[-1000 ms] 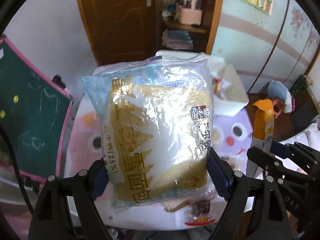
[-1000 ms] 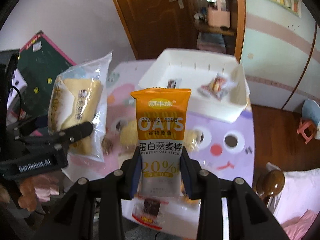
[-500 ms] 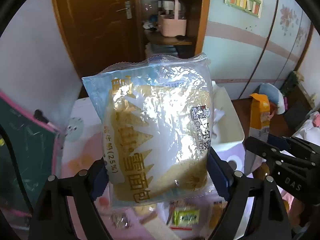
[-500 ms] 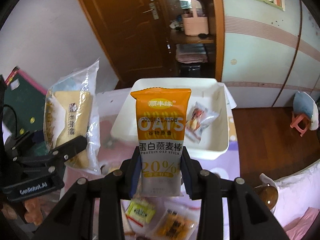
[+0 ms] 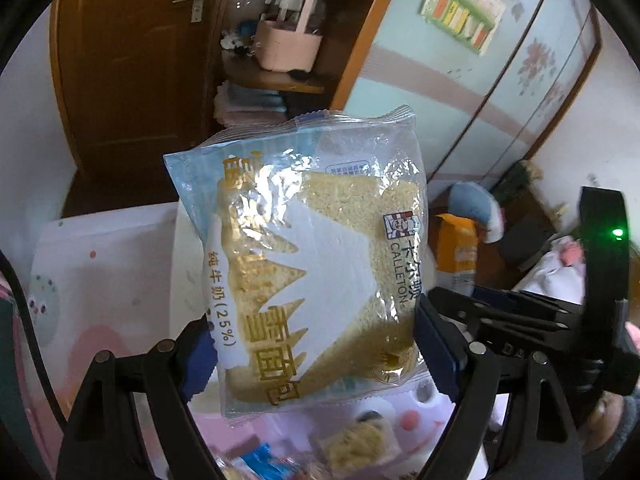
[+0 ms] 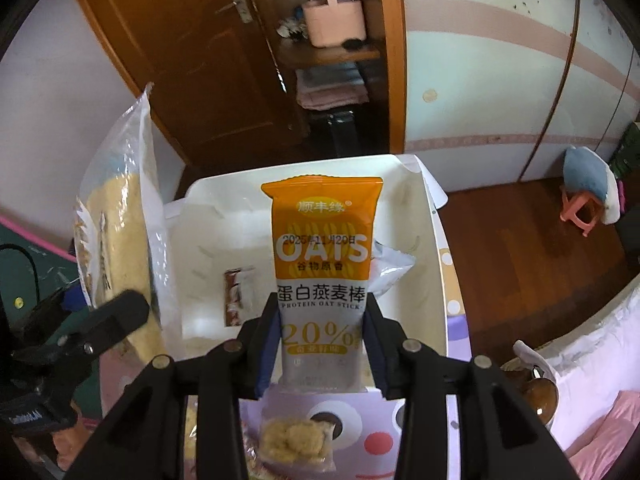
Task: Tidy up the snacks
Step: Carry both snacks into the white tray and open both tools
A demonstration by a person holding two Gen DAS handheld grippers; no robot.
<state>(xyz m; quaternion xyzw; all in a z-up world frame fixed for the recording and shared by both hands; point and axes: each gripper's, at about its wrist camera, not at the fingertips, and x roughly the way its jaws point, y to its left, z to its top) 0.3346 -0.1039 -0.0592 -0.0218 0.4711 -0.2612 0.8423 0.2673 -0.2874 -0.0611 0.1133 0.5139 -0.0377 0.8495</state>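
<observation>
Both hands since carried over white bin [image 6: 434,248]. Left gripper [image 5: 316,344], jaws wide, clamps bread packet [image 5: 312,256]; right gripper [image 6: 320,344], jaws narrow, just easing, pinches oat stick [image 6: 322,264]. Step: depositing; next, lower and release.

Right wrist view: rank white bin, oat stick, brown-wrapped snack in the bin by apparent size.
1. white bin, widest in frame.
2. oat stick in the right claw; nearness to the camera inflates it.
3. brown-wrapped snack, clearly smallest.
</observation>
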